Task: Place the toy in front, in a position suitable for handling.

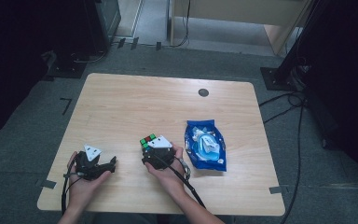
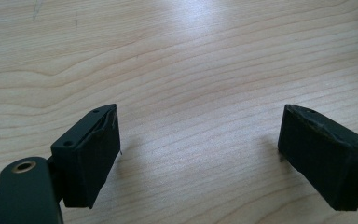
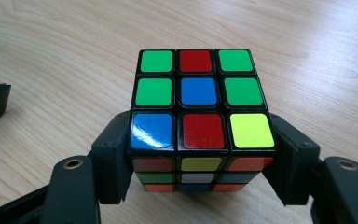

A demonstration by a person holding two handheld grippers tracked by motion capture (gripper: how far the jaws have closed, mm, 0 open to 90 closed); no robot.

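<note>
While lying flat on the wooden table (image 1: 121, 102), blue packet (image 1: 205, 145) showing pale contents through its front, unclear what. Left of it, right gripper (image 3: 200, 154) clamping the puzzle cube (image 3: 199, 100) by its near corners, pads pressing both sides. Farther left, left gripper (image 2: 199, 154) gaping wide over bare wood, holding nothing.

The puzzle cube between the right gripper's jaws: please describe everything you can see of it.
The puzzle cube is a three-by-three cube of glossy plastic with black edges, scrambled. Its top face shows green, red, blue and yellow squares; the near face shows orange, yellow, green and white. It sits upright, level, over the wooden table, left of a blue packet. The right gripper clamps its two sides.
</note>
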